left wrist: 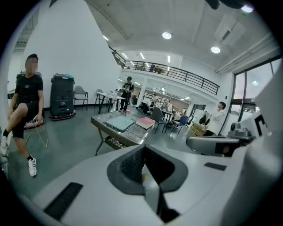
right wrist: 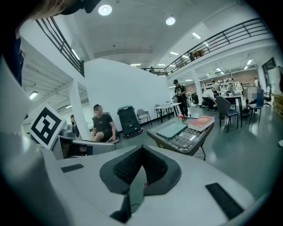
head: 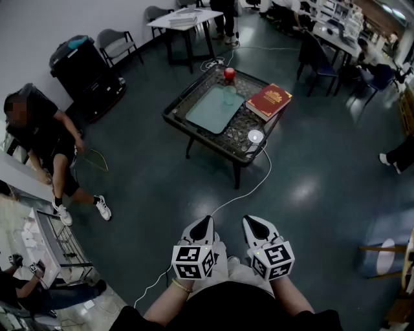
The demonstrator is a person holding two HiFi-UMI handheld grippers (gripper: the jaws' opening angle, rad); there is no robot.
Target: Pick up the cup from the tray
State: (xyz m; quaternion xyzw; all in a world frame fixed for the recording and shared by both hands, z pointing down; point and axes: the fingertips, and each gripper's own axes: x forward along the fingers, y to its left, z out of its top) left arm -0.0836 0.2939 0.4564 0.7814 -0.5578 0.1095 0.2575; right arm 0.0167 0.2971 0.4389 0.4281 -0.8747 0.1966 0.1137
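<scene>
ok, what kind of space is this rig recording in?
Probably an open-plan lab or office hall, not a home: a railed mezzanine overhead, work desks with chairs along the edges, and a low table on a wide polished floor.

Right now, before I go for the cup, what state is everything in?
left gripper: shut, empty, short of the table.
right gripper: shut, empty.
tray: flat on the table.
cup: upright on the tray, untouched.
book: closed, flat beside the tray.
</scene>
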